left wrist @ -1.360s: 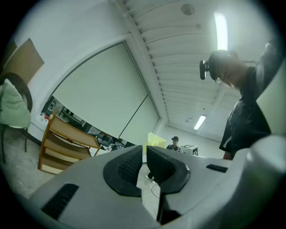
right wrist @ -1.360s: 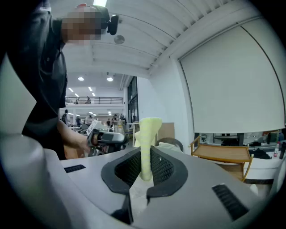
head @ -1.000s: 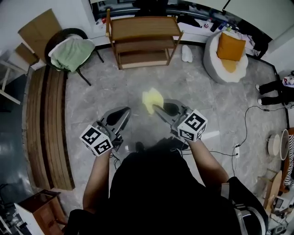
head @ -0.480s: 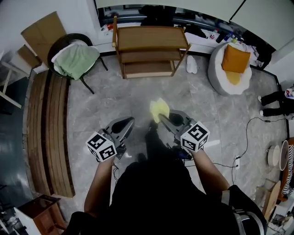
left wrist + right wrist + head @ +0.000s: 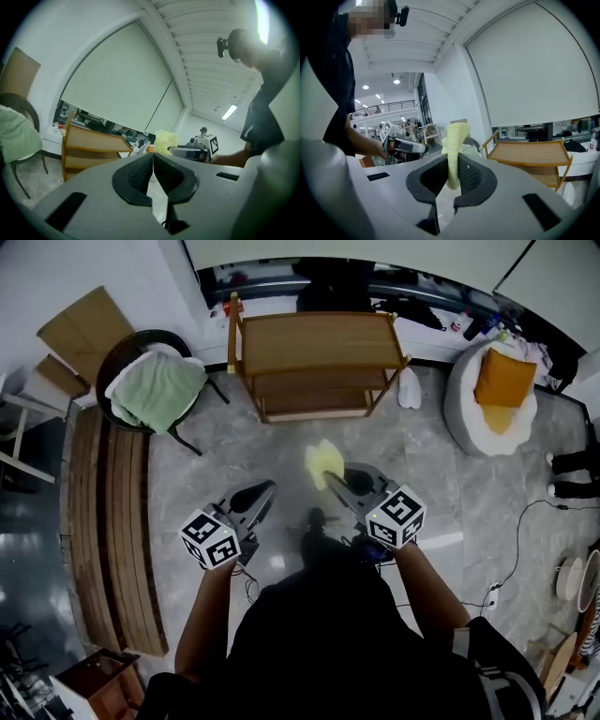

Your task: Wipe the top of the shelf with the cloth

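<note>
The wooden shelf [image 5: 314,338] stands on the floor ahead of me, against the far wall, its top bare. It also shows in the left gripper view [image 5: 89,140] and the right gripper view [image 5: 529,152]. My right gripper [image 5: 331,481] is shut on a yellow cloth [image 5: 323,461], which sticks up from between the jaws [image 5: 454,140]. The gripper is held over the floor, well short of the shelf. My left gripper [image 5: 265,489] is beside it at the same height, shut with nothing in it [image 5: 152,157]. From the left gripper view the cloth [image 5: 165,140] shows to the right.
A dark chair with a green towel [image 5: 155,385] stands left of the shelf. A long wooden bench [image 5: 98,512] runs down the left side. A white beanbag with an orange cushion [image 5: 502,390] sits to the right. Cables [image 5: 511,563] lie on the floor at right.
The shelf has grown larger and come nearer in the head view. Both grippers keep the same pose, with the cloth still in the right one.
</note>
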A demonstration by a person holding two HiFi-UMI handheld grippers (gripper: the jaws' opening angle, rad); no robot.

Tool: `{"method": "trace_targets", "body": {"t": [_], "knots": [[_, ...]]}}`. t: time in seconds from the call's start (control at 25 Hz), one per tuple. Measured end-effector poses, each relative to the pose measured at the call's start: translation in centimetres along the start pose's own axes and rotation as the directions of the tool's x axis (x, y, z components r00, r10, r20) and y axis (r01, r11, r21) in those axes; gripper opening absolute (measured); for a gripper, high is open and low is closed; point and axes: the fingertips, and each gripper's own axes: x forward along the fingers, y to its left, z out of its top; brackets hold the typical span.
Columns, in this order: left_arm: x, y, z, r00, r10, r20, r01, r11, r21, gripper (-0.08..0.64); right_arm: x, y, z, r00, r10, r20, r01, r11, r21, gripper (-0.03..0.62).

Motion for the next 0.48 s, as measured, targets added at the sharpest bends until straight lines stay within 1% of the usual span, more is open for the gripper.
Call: {"method": "trace_targets", "body": {"t": [0.08,0.16,0.32,0.48], "knots": [[2.3,2.1,1.4,1.0,0.023,-0.02,-0.022,1.0,0.009,0.012,1.4,-3.0,1.3,1.0,0.008,0.001,-0.008,1.0,0.006,0.041],[4.3,3.9,3.0,0.999,0.04,-0.024,-0.04,0.999,0.006,0.012,2.7,-5.5,2.5,1.0,0.022,-0.002,-0.022,1.0,0.0,0.043],[7.4,6.8,6.0,0.999,0.046,0.003,-0.046,0.998,-0.031,0.012,5.1,-10.1,4.4,0.999,0.045,-0.001,-0.045,0.999,-0.006,0.043],[9.5,9.4,8.4,0.997,0.068,0.019,-0.067,0.997,-0.035,0.012,7.5,-13.3,6.2,0.998,0.061,0.018,-0.061,0.998,0.02,0.043]]}}
